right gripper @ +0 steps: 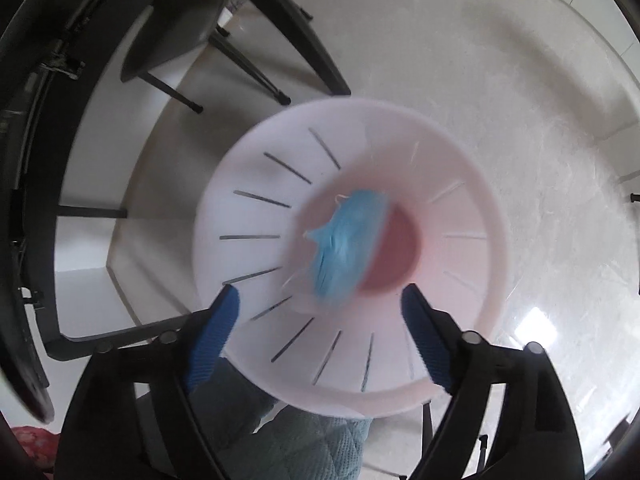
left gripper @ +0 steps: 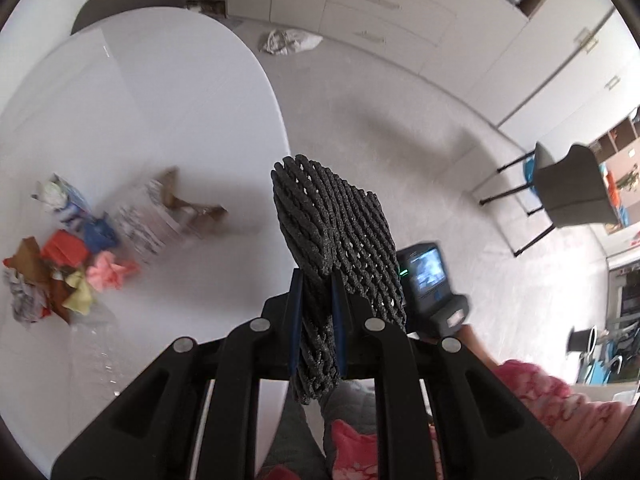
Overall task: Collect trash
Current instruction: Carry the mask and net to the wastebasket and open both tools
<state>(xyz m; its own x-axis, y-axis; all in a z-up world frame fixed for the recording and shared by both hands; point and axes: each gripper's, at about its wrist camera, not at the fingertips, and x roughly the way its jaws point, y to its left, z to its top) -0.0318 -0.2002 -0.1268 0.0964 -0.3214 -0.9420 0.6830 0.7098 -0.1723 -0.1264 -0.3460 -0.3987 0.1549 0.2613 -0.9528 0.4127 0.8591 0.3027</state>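
Observation:
My left gripper (left gripper: 316, 280) is shut on a dark grey foam net (left gripper: 336, 224), which sticks up between the blue pads over the edge of the white table (left gripper: 160, 100). A pile of crumpled coloured trash (left gripper: 60, 272) lies on the table at the left, with printed paper (left gripper: 144, 224) and a brown scrap (left gripper: 188, 204) beside it. My right gripper (right gripper: 320, 292) stands open above a white slotted bin (right gripper: 256, 236) on the floor. A blurred blue crumpled piece (right gripper: 344, 248) is inside the bin's mouth, apart from both pads.
A dark device with a lit screen (left gripper: 428, 276) is held by a hand in a pink sleeve (left gripper: 540, 392) right of the net. A grey chair (left gripper: 572, 188) and a crumpled bag (left gripper: 288, 40) are on the floor. Black chair legs (right gripper: 240, 60) stand behind the bin.

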